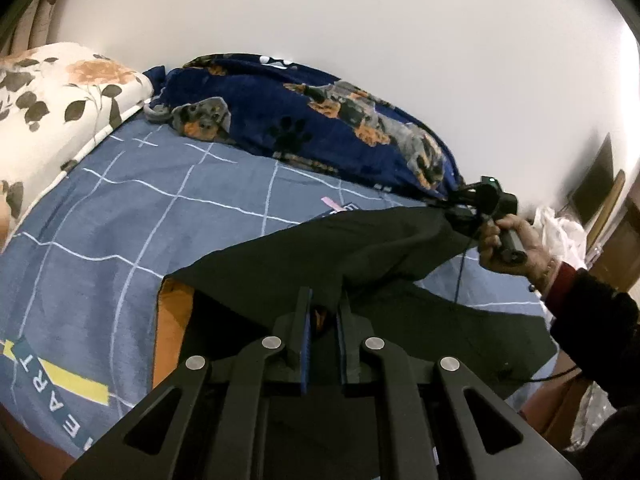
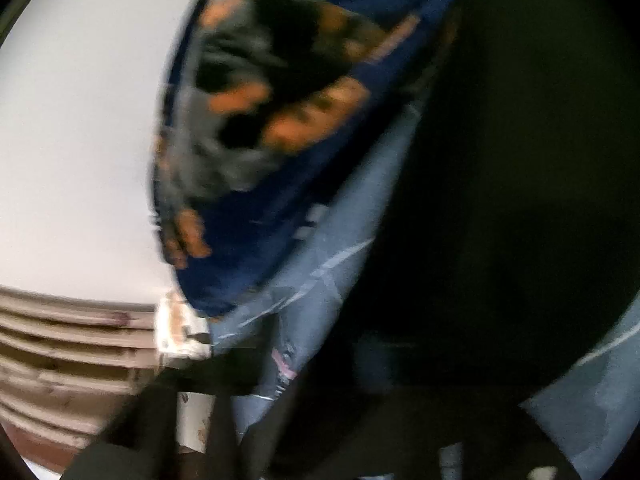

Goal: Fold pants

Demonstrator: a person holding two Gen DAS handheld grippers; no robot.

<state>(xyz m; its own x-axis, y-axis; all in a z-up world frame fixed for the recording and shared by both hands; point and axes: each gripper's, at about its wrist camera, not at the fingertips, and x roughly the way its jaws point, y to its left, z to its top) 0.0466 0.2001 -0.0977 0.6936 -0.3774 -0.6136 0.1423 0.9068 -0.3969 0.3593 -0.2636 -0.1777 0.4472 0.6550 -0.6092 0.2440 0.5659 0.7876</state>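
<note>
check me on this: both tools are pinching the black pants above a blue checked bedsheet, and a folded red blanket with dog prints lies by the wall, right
Nearly. The blanket by the wall is navy blue with dog prints, not red, as the left wrist view shows. The rest holds: the left tool and the right tool both pinch the black pants above the blue checked bedsheet.
</note>
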